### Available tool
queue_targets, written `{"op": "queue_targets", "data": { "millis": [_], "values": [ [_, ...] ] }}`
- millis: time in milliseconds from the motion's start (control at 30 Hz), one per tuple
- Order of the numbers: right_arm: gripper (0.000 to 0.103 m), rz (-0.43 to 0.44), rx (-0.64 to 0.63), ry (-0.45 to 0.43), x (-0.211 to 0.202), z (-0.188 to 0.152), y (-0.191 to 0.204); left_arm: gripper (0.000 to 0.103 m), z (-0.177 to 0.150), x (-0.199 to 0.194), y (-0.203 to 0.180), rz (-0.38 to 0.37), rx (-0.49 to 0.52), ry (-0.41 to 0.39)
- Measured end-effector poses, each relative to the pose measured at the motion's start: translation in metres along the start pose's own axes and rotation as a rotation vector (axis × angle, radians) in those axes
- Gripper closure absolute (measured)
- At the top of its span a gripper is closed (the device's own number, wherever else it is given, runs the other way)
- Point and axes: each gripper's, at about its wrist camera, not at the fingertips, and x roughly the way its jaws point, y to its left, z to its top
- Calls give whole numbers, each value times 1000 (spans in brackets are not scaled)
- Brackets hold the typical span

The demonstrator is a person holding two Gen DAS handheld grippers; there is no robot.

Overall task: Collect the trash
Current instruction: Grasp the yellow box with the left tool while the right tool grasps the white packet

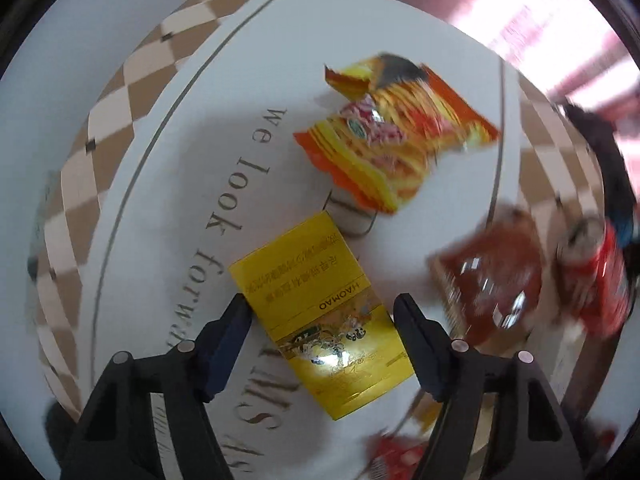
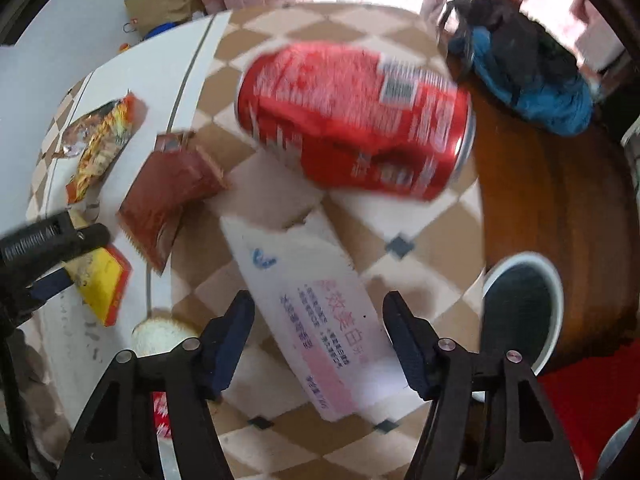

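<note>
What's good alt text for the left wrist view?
The left gripper points down with its fingers either side of a yellow box on a white lettered cloth. An orange snack wrapper lies beyond it; a dark red packet and dented red can lie right.

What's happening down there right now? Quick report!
Left gripper open, straddling yellow box. Right gripper open over white-pink carton. Dented red can lies just beyond. Nothing blocking.
</note>
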Motion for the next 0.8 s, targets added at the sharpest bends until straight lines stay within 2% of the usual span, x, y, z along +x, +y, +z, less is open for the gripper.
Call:
{"op": "queue_targets", "data": {
  "millis": [100, 167, 200, 333, 400, 467, 600, 667, 800],
  "values": [
    [34, 92, 36, 44, 1, -7, -12, 33, -11, -3, 3, 42, 136, -5],
    [34, 113, 44, 45, 0, -9, -17, 33, -17, -3, 11, 83, 210, -12],
    [34, 109, 39, 44, 0, -9, -18, 33, -18, -3, 14, 81, 219, -7],
    [34, 102, 1, 47, 1, -13, -13, 32, -22, 7, 34, 19, 156, 62],
    [35, 89, -12, 36, 0, -13, -6, 31, -25, 8, 35, 20, 159, 47],
    [51, 60, -36, 21, -2, -14, 1, 31, -28, 10, 38, 24, 129, 44],
    [52, 15, -56, 6, -1, -10, 8, 35, -30, 7, 51, 26, 92, 35],
    [52, -4, -62, 1, 0, -9, 11, 40, -35, 4, 50, 26, 95, 12],
    [53, -18, -70, -17, 0, -15, 20, 42, -29, -6, 53, 35, 112, -14]
  ]
}}
